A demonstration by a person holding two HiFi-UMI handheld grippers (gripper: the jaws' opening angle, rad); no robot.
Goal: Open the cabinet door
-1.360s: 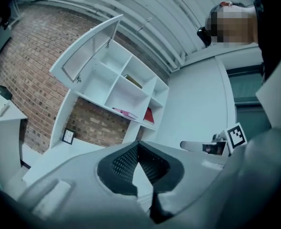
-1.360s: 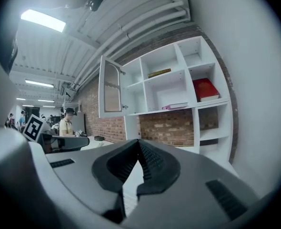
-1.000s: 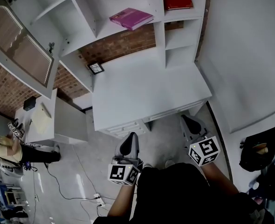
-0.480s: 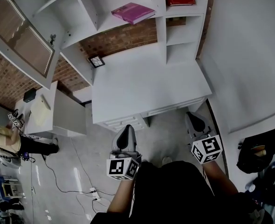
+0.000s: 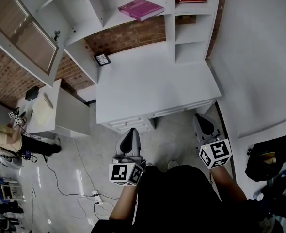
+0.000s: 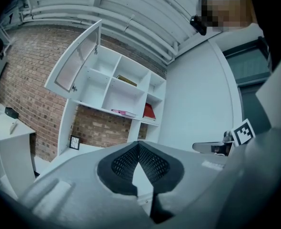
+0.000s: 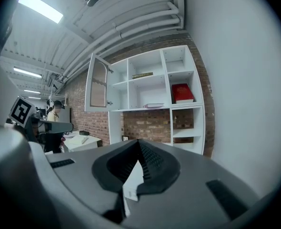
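Hanging wide open, cabinet door [image 5: 21, 33] looks done. Left gripper [image 5: 131, 135] and right gripper [image 5: 202, 122] are both closed, empty, well clear. Risk: unheld door could drift shut.

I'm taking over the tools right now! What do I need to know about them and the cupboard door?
Hands: the left tool is shut and empty, held low in front of the white desk. The right tool is shut and empty too, beside it, also short of the desk.
Things: the cabinet door is at the top left of the white shelf unit, far from both tools.
Done: the door stands swung wide open.
Left: nothing more on the door, it seems. Neither tool touches anything.
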